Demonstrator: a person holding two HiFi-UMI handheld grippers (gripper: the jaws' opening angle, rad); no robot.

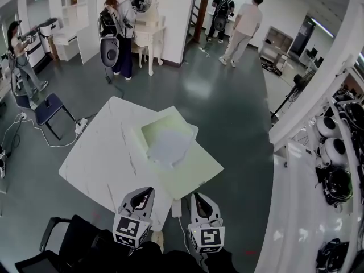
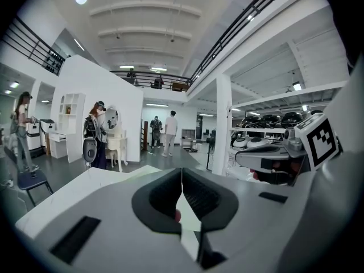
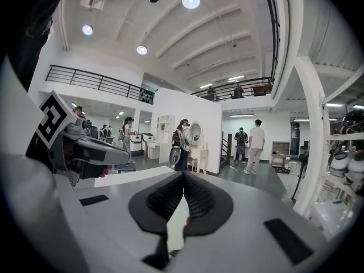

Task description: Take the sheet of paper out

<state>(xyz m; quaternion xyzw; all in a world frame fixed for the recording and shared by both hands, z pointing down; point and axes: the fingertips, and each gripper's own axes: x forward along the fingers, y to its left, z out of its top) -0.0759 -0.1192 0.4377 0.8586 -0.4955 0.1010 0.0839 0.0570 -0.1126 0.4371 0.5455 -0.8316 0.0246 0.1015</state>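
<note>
On the white table [image 1: 96,152] lies a large pale green mat [image 1: 199,172]. A smaller pale green folder [image 1: 166,127] rests on it, with a white sheet of paper [image 1: 169,147] on top. Both grippers hover side by side at the table's near edge, short of the paper. My left gripper [image 1: 147,193] is shut with nothing between its jaws, and its tips meet in the left gripper view [image 2: 182,172]. To its right, my right gripper [image 1: 199,199] is also shut and empty, its tips touching in the right gripper view [image 3: 183,176].
A blue chair [image 1: 50,108] and a power strip [image 1: 81,127] with cables sit left of the table. A black chair [image 1: 62,240] stands at the near left. A white shelf [image 1: 296,209] with gear runs along the right. Several people stand at the back.
</note>
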